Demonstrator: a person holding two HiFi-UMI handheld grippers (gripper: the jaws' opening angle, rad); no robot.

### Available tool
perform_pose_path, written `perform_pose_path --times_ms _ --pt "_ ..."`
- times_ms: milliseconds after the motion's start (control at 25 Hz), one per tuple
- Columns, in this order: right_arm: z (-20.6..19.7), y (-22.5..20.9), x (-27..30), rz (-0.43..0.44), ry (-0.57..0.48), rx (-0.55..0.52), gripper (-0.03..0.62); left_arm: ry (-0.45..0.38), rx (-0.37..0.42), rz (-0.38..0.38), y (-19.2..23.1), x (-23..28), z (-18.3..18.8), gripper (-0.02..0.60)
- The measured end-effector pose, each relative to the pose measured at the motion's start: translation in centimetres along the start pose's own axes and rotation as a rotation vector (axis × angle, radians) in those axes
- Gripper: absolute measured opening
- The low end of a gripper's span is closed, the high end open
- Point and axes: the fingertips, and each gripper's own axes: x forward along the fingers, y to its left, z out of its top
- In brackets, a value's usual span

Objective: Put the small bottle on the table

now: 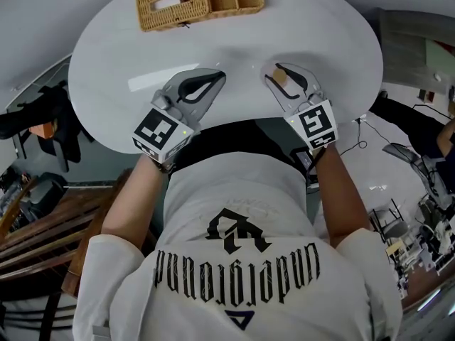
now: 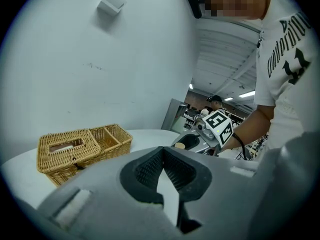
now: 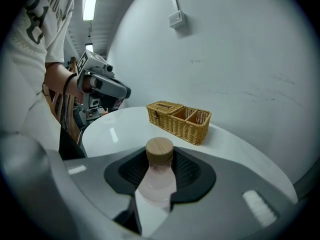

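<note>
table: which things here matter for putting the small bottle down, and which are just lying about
Job: small bottle, right claw gripping it, white round table.
Lying about: wicker basket, left claw, shut and empty.

The table (image 1: 128, 55) gleams glossy white, and up at its far edge the basket (image 1: 199, 2) glows golden-tan in woven wicker. Both tools come in pale grey, the left gripper (image 1: 217, 79) and the right gripper (image 1: 279, 73), with black ribbed pads (image 3: 192, 171) inside. Their marker cubes (image 1: 160, 130) flash bold black-and-white square patterns. The small bottle (image 3: 156, 181) looks milky pale pink under a light wood-toned cap (image 3: 159, 150). The person's shirt (image 1: 213, 204) is white with black gothic lettering.
</note>
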Motion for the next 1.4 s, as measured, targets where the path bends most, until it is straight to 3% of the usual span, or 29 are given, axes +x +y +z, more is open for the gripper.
perform_pose_path --times_ms 680,1400 --pt "-4.3 -2.3 3.9 -0.035 0.062 -0.002 0.138 0.046 -0.039 -0.04 2.0 2.5 -3.3 0.008" --pt "-5.1 -2.0 3.8 -0.059 0.046 -0.019 0.143 0.043 -0.054 -0.048 1.2 4.0 -3.8 0.008"
